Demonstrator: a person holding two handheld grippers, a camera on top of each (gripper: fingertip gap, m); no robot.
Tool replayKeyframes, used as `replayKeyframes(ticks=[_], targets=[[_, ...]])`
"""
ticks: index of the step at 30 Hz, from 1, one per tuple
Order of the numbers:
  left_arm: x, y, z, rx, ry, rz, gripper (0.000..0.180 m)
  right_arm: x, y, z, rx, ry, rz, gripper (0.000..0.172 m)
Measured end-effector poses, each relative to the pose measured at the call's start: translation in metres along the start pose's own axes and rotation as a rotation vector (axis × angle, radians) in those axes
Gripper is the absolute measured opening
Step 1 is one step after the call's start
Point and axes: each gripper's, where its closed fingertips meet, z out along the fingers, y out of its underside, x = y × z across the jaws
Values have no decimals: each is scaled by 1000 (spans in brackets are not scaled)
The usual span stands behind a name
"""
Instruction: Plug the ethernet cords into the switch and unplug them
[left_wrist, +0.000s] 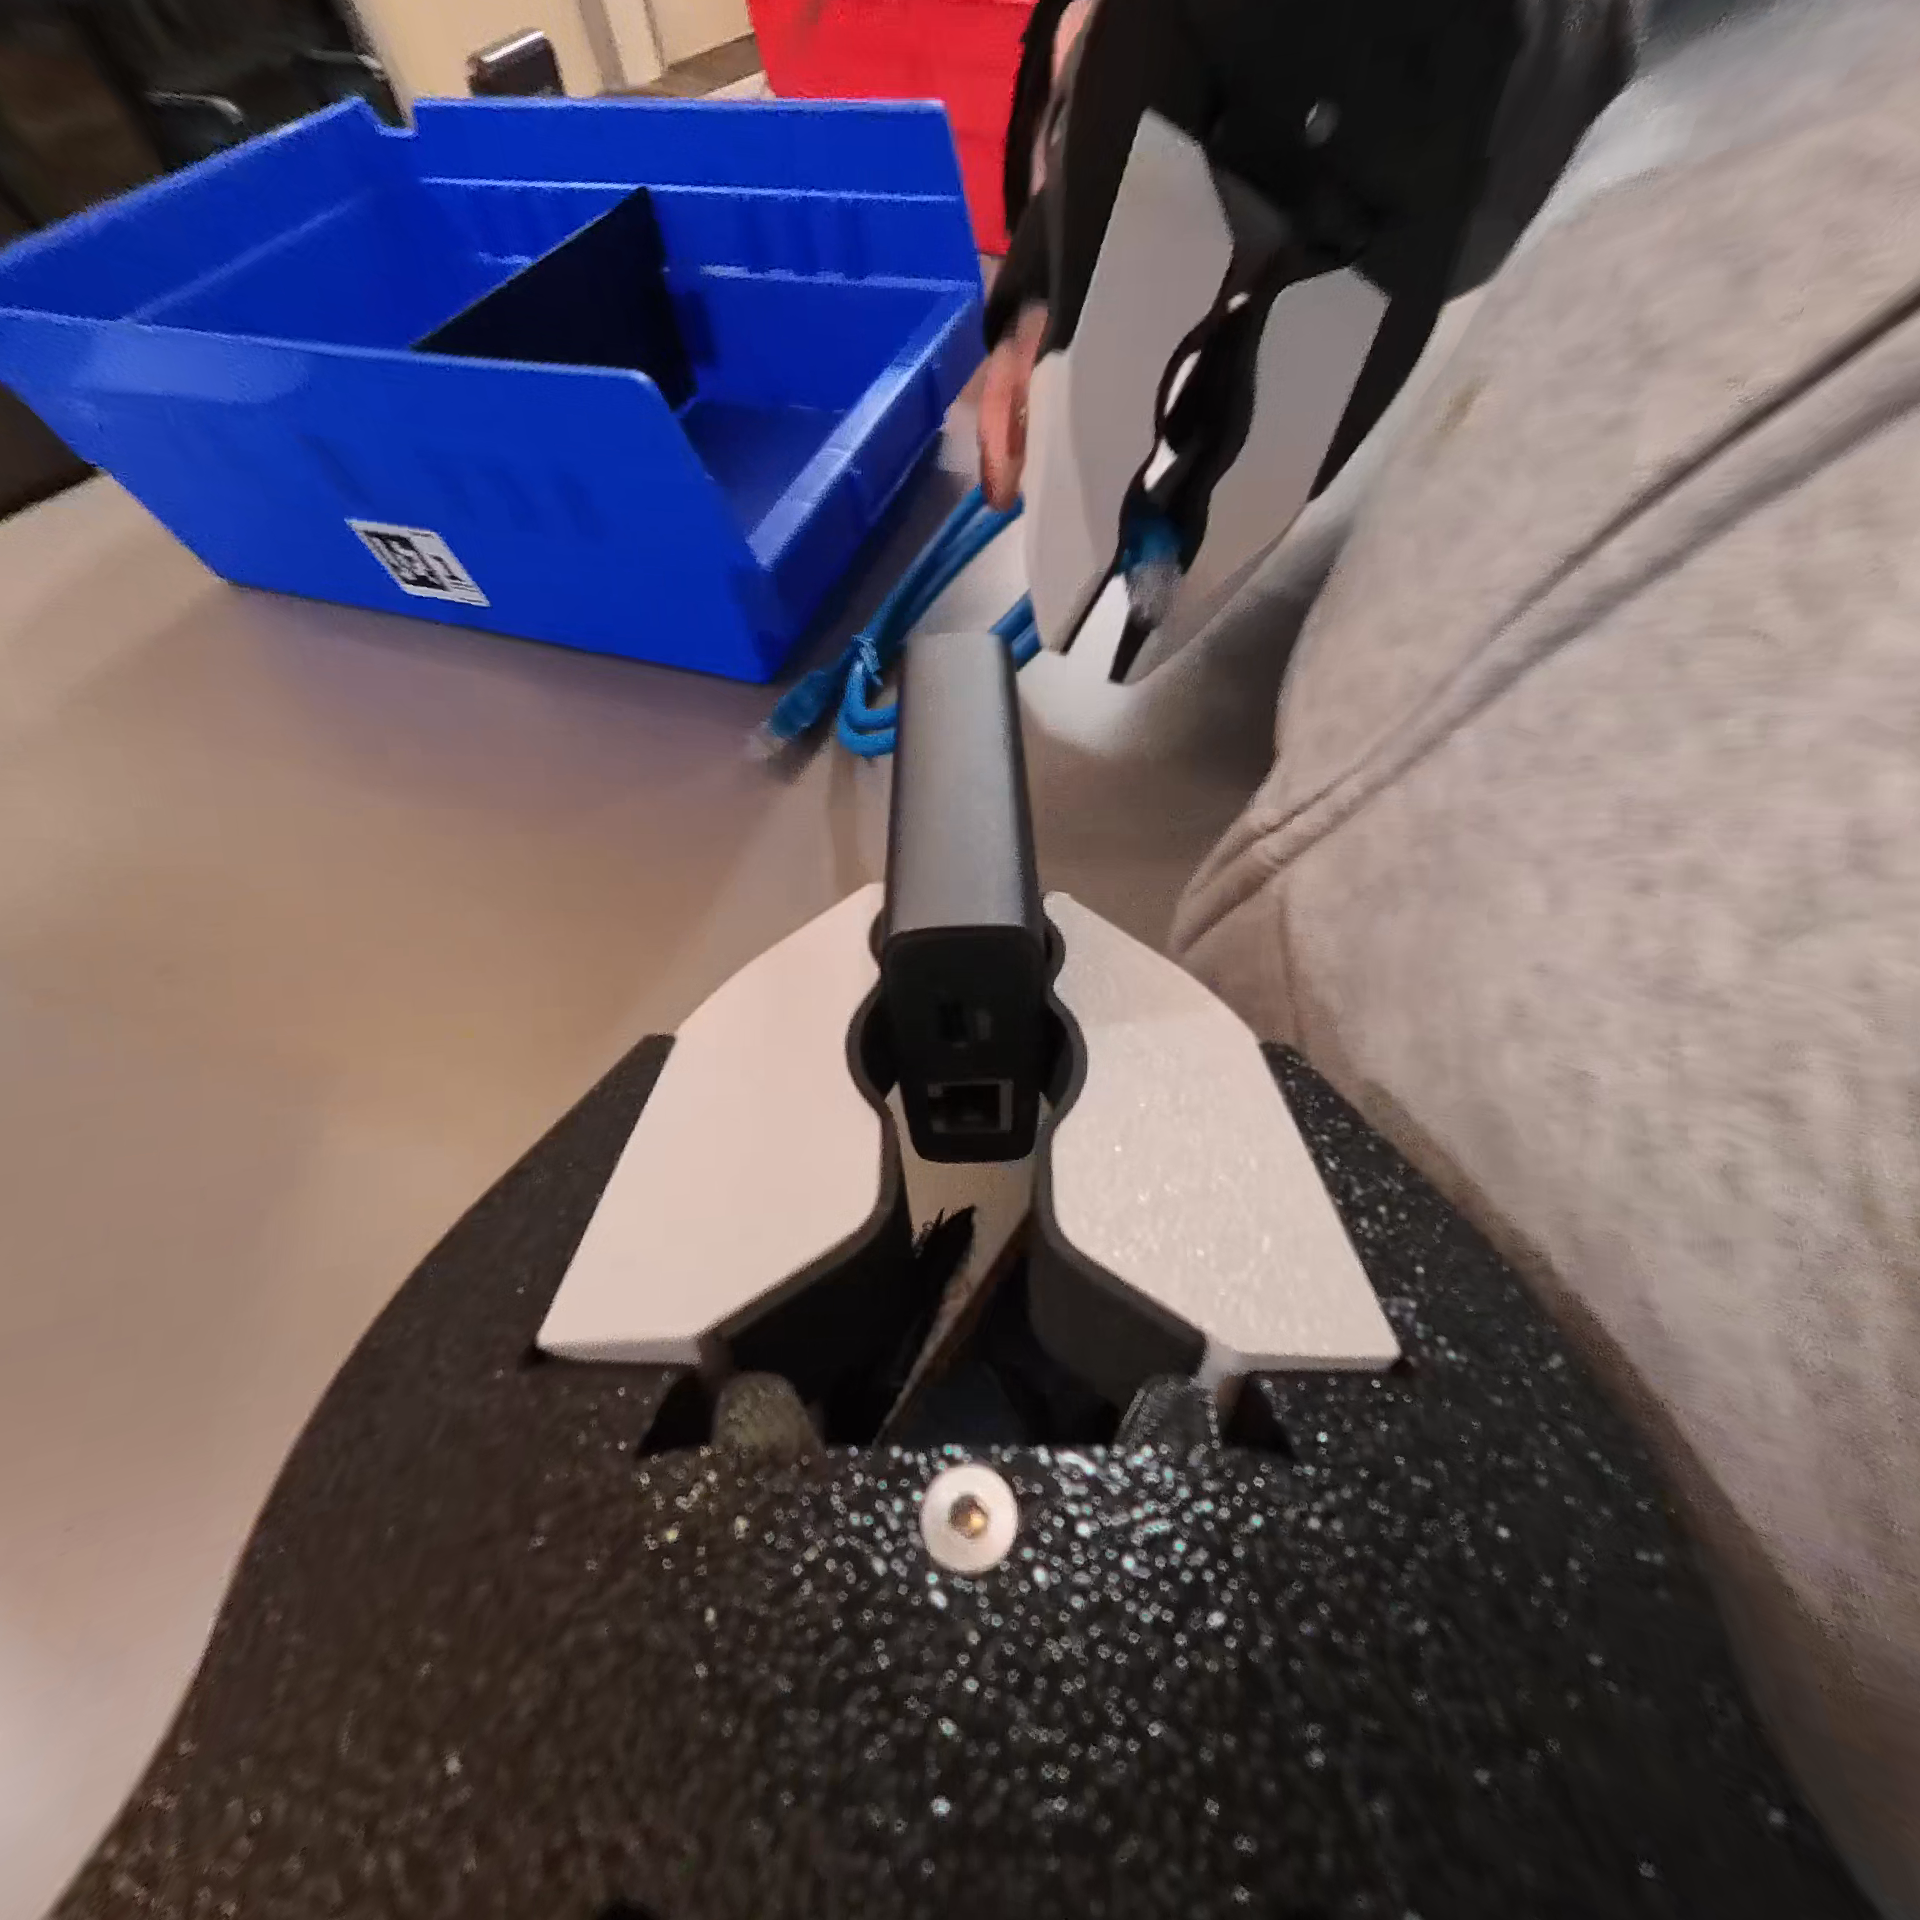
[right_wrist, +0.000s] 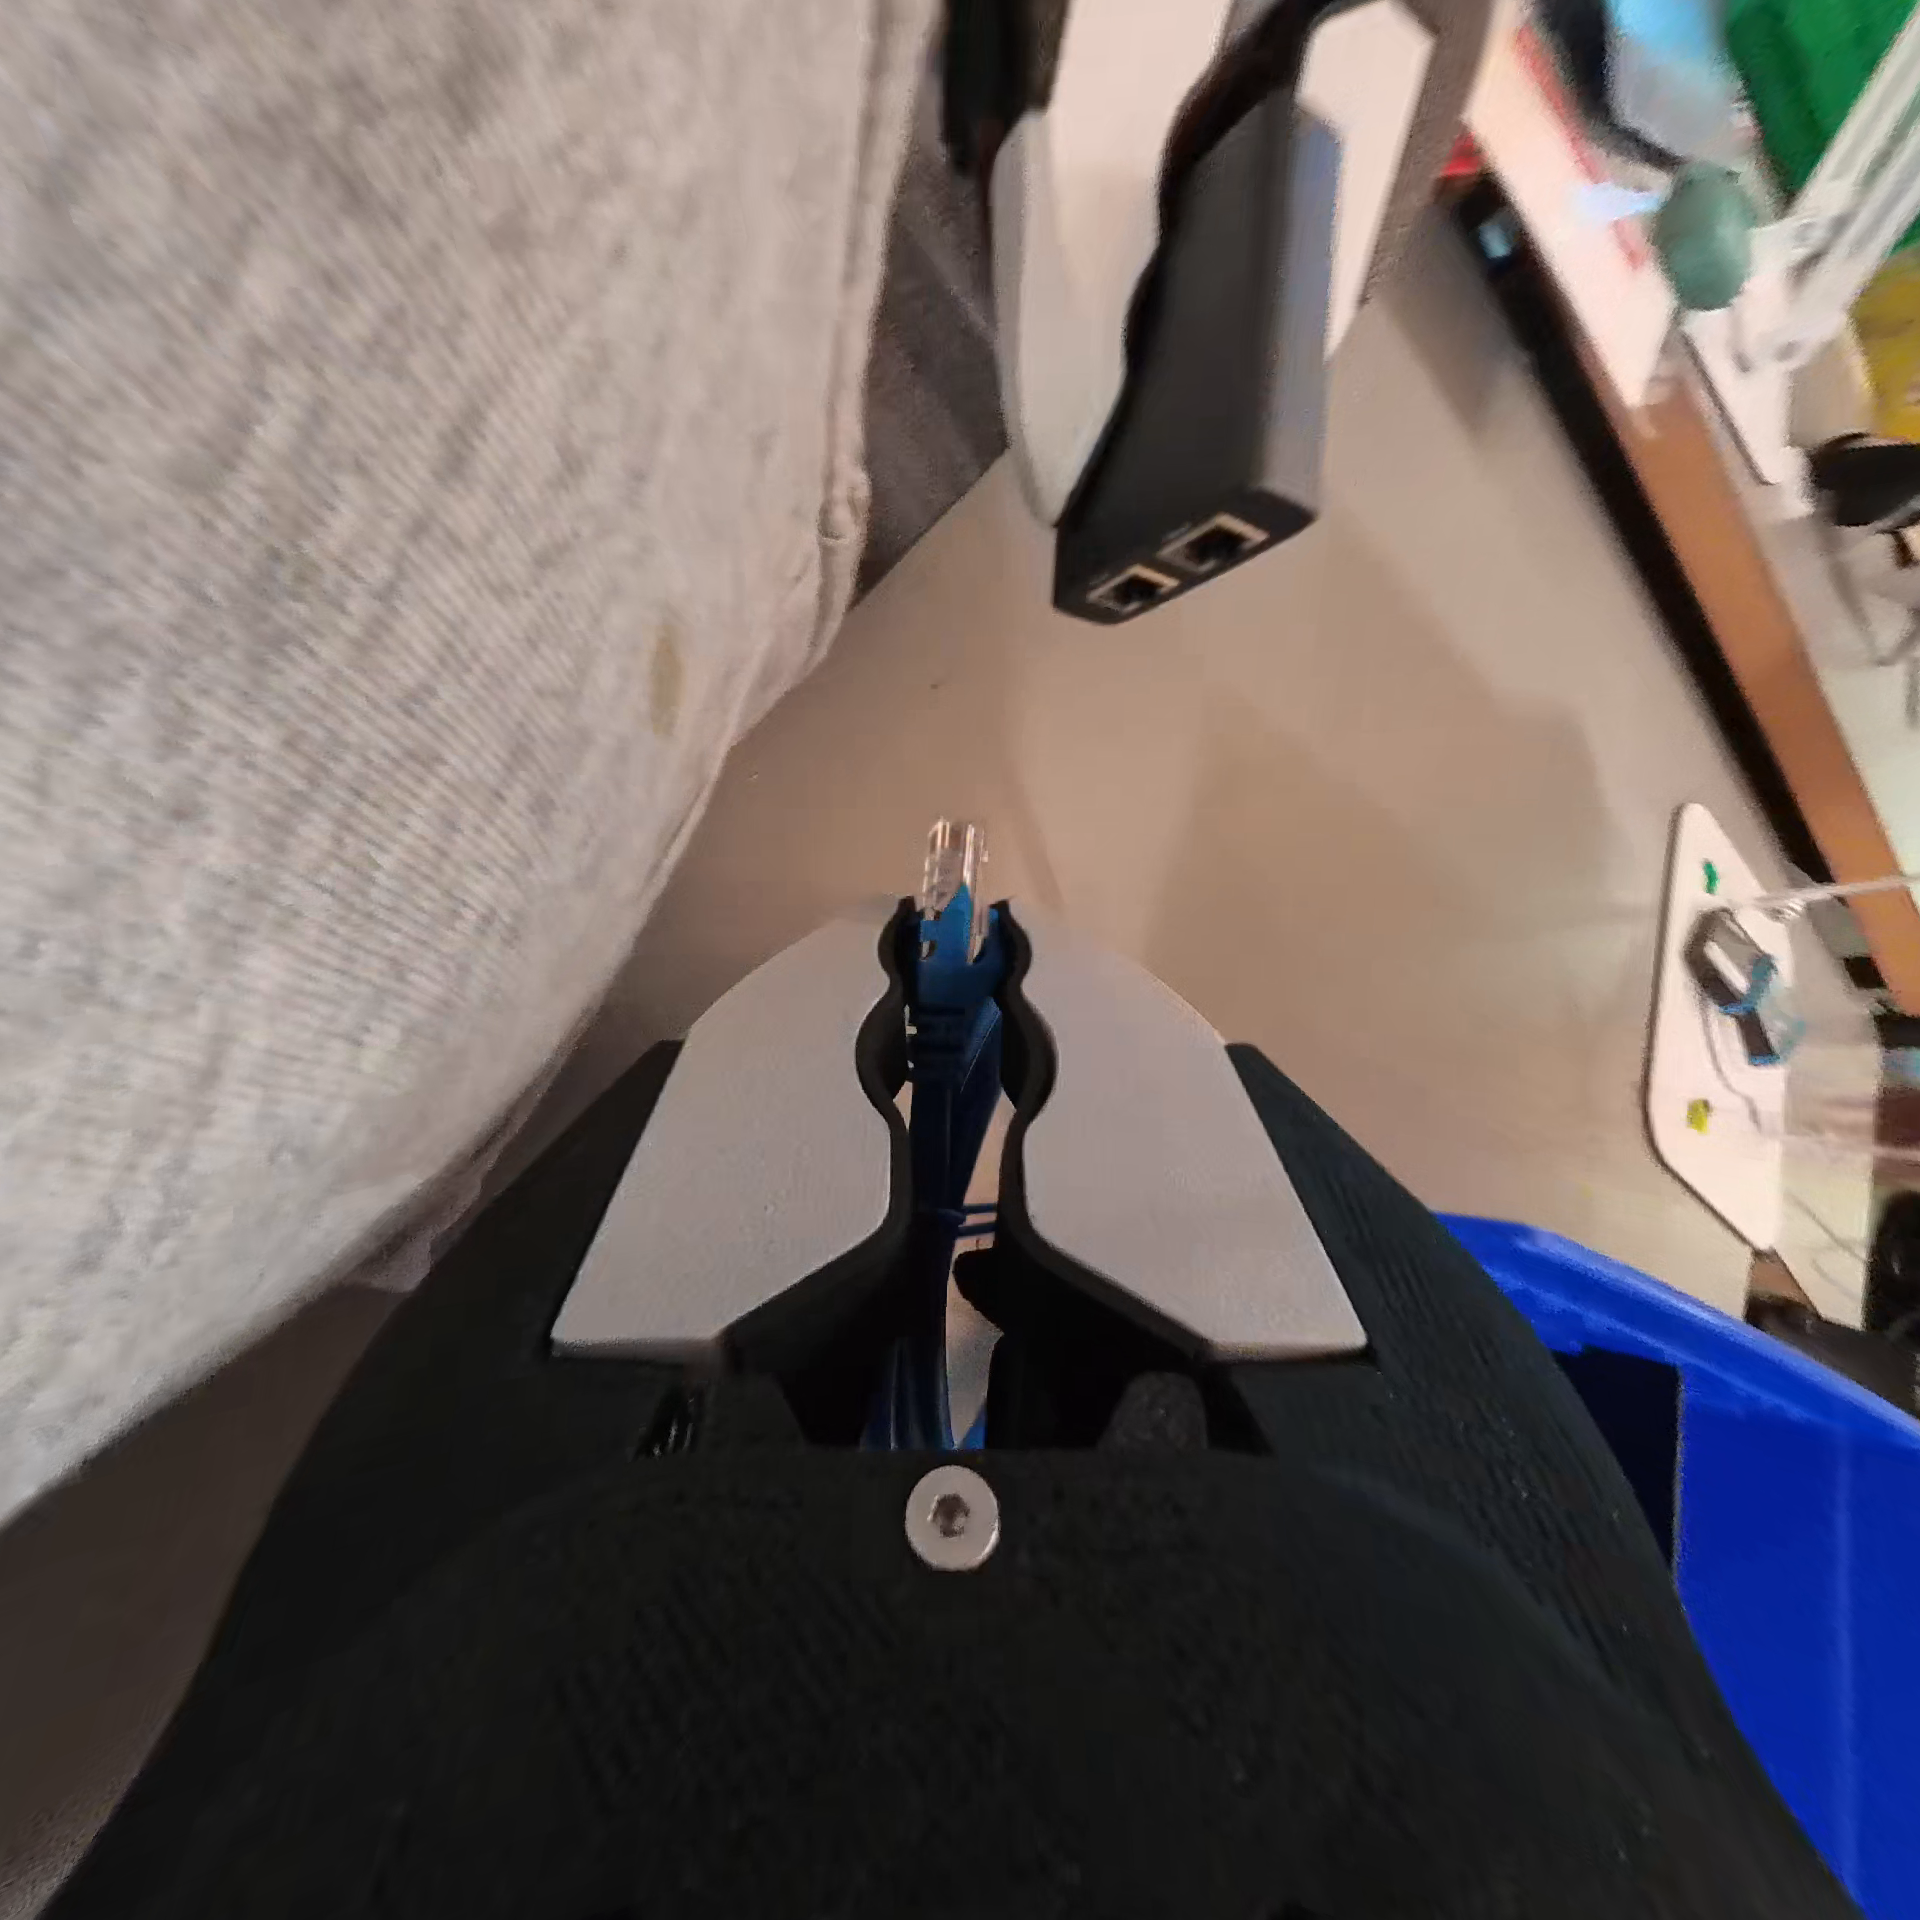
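- The left claw (left_wrist: 961, 940) is clenched on the switch (left_wrist: 958, 790), a dark grey bar gripped near one end, with both pads pressed to its sides.
- In the left wrist view the switch points away from the camera, lifted off the table (left_wrist: 364, 935). Its near end face, with a port in it, sits between the white fingers (left_wrist: 769, 1091).
- The right wrist view shows the same switch (right_wrist: 1205, 416) from its far end, where two open ports face the camera, both without a plug.
- The right claw (right_wrist: 954, 935) is clenched on a blue cord (right_wrist: 951, 997), gripped at the boot just behind the clear plug (right_wrist: 951, 862), which sticks out past the fingertips.
- The plug and the switch are well apart. The plug points roughly toward the ported end.
- In the left wrist view the right claw (left_wrist: 1143, 613) hangs beyond the far end of the switch, tips down, with blue plug and cord showing between its fingers.
- More blue cord (left_wrist: 873, 665) lies coiled on the table just left of the switch's far end, with a loose plug (left_wrist: 790, 717) lying flat beside it.
- A blue bin (left_wrist: 468, 416) with a dark divider stands on the table behind the coil. Its corner (right_wrist: 1714, 1455) also shows at the lower right of the right wrist view.
- A person's grey sweatshirt (left_wrist: 1610, 727) fills the right side of the left wrist view and the left side of the right one (right_wrist: 312, 623).
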Motion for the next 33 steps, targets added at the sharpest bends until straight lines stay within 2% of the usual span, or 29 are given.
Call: replayKeyframes(ticks=[1, 7, 9, 12, 14, 17, 20, 23, 27, 28, 30, 31, 33], targets=[[-4, -3, 1, 2, -13, 7, 21, 6, -3, -5, 22, 32, 27, 13], [-16, -42, 5, 192, -38, -16, 21, 35, -29, -61, 240, 211, 242, 13], [-16, -50, 8, 227, -39, 15, 21, 43, -30, -95, 282, 304, 289, 13], [-11, -59, 16, 254, -9, 40, 21, 56, -23, -171, 276, 533, 321, 13], [-7, -63, 22, 264, -6, 71, 21, 59, -4, -233, 169, 728, 298, 13], [-9, -67, 33, 264, -24, 114, 21, 54, 52, -326, -151, 987, 286, 13], [-13, -80, 44, 301, -22, 146, 21, 33, 141, -379, -573, 1006, 382, 13], [-21, -101, 53, 357, -33, 179, 21, 13, 219, -386, -834, 877, 466, 13], [-34, -137, 54, 473, -69, 190, 21, -10, 284, -356, -993, 638, 518, 14], [-38, -144, 51, 504, -75, 181, 21, -14, 293, -347, -1009, 589, 522, 14], [-45, -155, 44, 548, -83, 156, 21, -16, 298, -337, -1023, 528, 545, 25], [-49, -158, 40, 568, -87, 146, 21, -15, 293, -335, -1014, 503, 589, 29], [-56, -165, 27, 612, -99, 132, 21, 0, 275, -340, -982, 551, 650, 41]])
